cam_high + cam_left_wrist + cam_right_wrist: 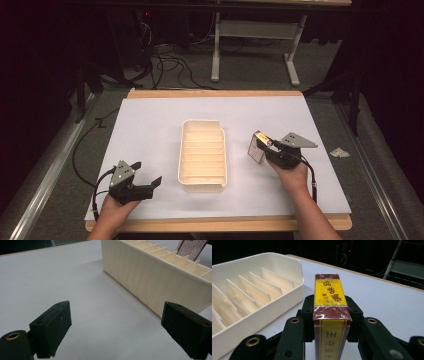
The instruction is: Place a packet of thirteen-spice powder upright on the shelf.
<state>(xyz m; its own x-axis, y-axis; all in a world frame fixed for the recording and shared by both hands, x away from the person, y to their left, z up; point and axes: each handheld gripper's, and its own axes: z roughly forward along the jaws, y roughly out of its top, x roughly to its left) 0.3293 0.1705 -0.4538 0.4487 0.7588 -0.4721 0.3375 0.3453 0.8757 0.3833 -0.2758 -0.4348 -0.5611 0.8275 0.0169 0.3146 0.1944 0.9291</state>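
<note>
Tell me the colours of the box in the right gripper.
Yellow and dark red box, clearest in the right gripper view.

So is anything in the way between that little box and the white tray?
Nothing visible. The right gripper is shut on the box, which stands just right of the slotted tray, with bare table between them. The tray's slots look empty.
</note>
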